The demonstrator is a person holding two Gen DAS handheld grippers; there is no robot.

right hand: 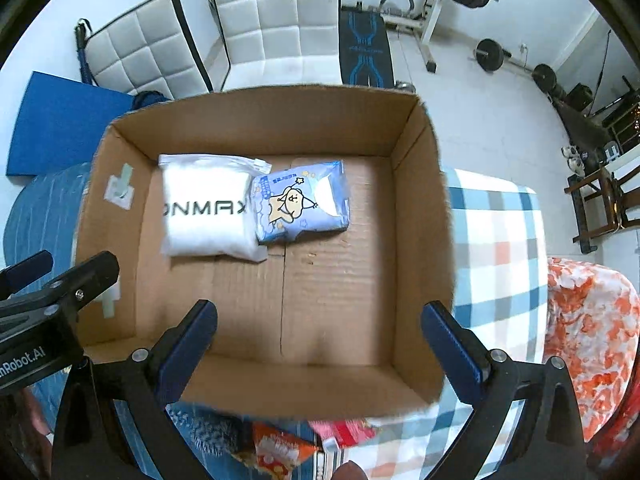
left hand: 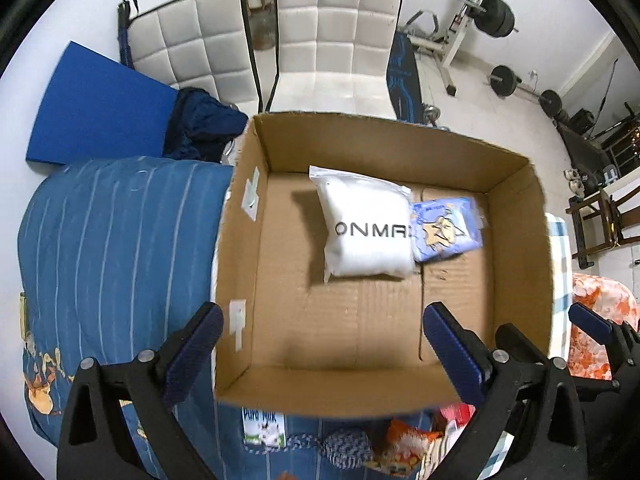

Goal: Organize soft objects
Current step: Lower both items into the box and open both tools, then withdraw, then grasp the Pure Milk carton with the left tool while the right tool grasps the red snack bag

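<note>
Both grippers wide, empty; box [right hand: 248, 384] near half bare, pkgs at back.

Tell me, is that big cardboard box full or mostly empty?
Mostly empty. The cardboard box holds only a white pouch and a blue tissue pack, side by side near the far wall; the rest is bare floor.
</note>
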